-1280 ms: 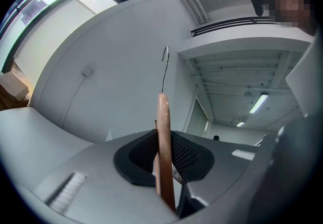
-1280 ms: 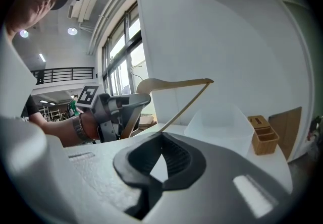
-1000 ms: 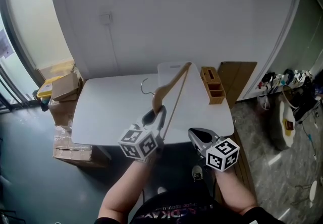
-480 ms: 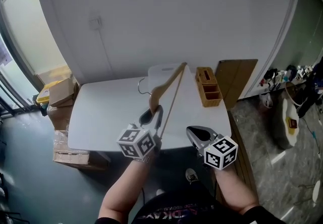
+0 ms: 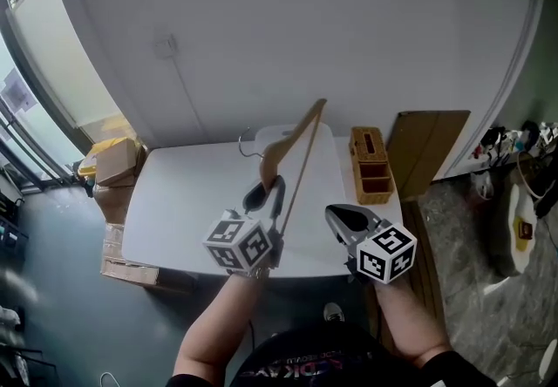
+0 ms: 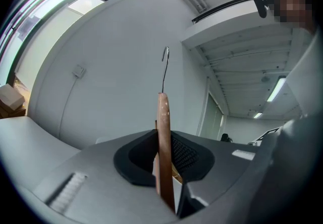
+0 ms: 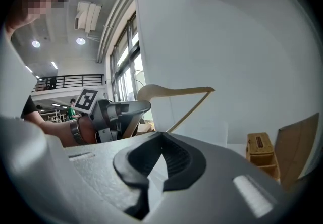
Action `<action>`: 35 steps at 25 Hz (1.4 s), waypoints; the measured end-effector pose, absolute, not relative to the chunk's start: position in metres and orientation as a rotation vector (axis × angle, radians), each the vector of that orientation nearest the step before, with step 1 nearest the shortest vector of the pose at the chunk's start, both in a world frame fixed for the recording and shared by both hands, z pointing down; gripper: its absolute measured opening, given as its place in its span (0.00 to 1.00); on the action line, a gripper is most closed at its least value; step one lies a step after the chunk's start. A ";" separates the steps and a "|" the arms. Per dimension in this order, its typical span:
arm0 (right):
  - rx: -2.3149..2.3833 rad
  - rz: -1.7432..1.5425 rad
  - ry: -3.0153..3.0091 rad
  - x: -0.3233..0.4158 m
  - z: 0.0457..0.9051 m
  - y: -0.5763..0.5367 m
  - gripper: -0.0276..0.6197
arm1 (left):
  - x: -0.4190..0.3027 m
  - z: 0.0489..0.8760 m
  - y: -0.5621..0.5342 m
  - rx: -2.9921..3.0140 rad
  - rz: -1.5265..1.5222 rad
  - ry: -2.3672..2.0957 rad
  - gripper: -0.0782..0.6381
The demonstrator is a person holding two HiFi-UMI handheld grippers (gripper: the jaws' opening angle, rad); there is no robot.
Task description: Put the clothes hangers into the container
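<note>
**Head view.** The left gripper [image 5: 266, 195] is clenched on the low end of a wooden clothes hanger [image 5: 295, 132], lifted clear of the white desk [image 5: 174, 202]. The hanger slants toward 1 o'clock, with its wire hook at 11. It is gripped by one arm tip, probably so the free end can go into the container first. A white container [image 5: 270, 129] sits at the desk's 12 o'clock edge, just beyond the hanger. I cannot tell what is in it. A wooden compartment box [image 5: 370, 166] stands at 2 o'clock, and its open sections look empty. The right gripper [image 5: 347, 220] waits at 5 o'clock, apart from the hanger.

**Left gripper view.** The hanger shows edge-on, pinched between the jaws, with the hook at 12 o'clock.

**Right gripper view.** The jaws are closed together with nothing between them. The hanger and left gripper are at 11 o'clock and the wooden box at 4.
</note>
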State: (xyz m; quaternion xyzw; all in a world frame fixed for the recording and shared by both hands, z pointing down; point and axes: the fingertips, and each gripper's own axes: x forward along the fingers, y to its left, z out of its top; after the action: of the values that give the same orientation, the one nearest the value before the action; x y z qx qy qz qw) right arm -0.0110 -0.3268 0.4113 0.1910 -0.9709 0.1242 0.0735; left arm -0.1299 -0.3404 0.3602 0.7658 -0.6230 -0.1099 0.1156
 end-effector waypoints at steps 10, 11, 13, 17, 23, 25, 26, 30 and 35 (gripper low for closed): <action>0.442 0.388 -2.942 0.002 0.405 -0.397 0.04 | -0.120 0.344 -0.411 2.204 -0.306 -1.972 0.19; 0.432 0.387 -2.943 0.004 0.405 -0.402 0.04 | -0.119 0.344 -0.417 2.200 -0.300 -1.987 0.19; 0.414 0.386 -2.945 0.006 0.405 -0.413 0.04 | -0.119 0.346 -0.428 2.189 -0.286 -2.018 0.19; 0.381 0.388 -2.937 0.009 0.410 -0.435 0.04 | -0.115 0.358 -0.451 2.168 -0.220 -2.069 0.19; 0.321 0.419 -2.930 0.000 0.423 -0.459 0.04 | -0.120 0.386 -0.477 2.066 -0.179 -2.027 0.19; 0.310 0.438 -2.931 -0.001 0.426 -0.464 0.04 | -0.117 0.379 -0.482 2.093 -0.171 -2.029 0.19; 0.307 0.447 -2.929 -0.001 0.427 -0.467 0.04 | -0.117 0.376 -0.485 2.105 -0.156 -2.039 0.19; 0.297 0.471 -2.932 0.000 0.431 -0.478 0.04 | -0.120 0.378 -0.499 2.099 -0.110 -2.079 0.19; 0.282 0.488 -2.924 0.003 0.436 -0.486 0.04 | -0.119 0.408 -0.512 2.060 -0.046 -2.095 0.19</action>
State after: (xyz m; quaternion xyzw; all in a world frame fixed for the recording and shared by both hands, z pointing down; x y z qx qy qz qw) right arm 0.0035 -0.4863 0.4362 0.0944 -0.9786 0.1634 0.0820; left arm -0.1195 -0.5117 0.4083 0.6973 -0.7094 -0.0157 0.1013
